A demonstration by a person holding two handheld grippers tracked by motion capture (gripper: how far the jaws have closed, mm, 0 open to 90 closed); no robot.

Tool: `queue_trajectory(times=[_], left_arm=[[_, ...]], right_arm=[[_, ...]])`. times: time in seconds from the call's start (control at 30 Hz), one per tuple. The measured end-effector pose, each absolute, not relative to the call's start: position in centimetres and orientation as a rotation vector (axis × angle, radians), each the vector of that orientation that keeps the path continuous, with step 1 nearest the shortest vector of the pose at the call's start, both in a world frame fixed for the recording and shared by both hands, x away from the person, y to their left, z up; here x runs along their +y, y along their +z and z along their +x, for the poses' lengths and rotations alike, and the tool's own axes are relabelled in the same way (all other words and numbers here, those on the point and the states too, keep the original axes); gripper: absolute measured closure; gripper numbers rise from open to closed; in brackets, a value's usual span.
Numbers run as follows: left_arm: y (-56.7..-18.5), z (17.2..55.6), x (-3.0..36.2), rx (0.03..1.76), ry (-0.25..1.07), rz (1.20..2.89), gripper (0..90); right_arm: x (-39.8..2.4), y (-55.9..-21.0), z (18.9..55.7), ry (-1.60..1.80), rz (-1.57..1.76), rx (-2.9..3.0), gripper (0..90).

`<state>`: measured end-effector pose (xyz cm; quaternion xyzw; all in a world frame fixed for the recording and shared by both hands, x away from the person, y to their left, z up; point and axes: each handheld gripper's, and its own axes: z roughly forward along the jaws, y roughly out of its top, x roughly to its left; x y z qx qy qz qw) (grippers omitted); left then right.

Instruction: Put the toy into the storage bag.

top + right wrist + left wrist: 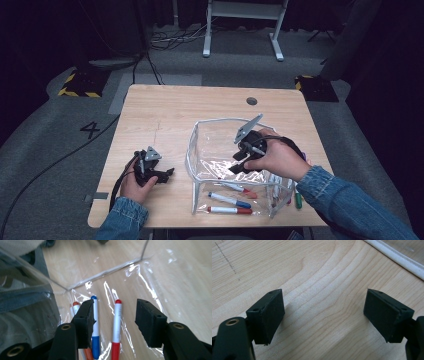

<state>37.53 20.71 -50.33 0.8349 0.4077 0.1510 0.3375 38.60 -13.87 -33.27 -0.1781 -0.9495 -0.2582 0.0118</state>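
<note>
The right gripper (239, 161) hangs inside the clear plastic pouch (200, 150) with its jaws spread and nothing between the pads — in the right gripper view a red-capped marker (116, 327) lies on the pouch floor below the gap, a blue-capped marker (95, 340) just beside it and partly behind one jaw. The left gripper (159, 175) rests low over the wooden table (175, 107), well apart from the pouch, jaws likewise parted and empty — bare wood shows between its pads (270, 315).
</note>
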Motion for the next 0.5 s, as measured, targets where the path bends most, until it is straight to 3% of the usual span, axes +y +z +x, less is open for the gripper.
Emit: queue_trajectory(times=[0.5], left_arm=[[-50.3, 37.4, 20.8, 1.092, 0.401, 2.169, 16.3]], right_arm=[[-21.1, -29.4, 38.2, -1.057, -0.777, -2.928, 48.9]])
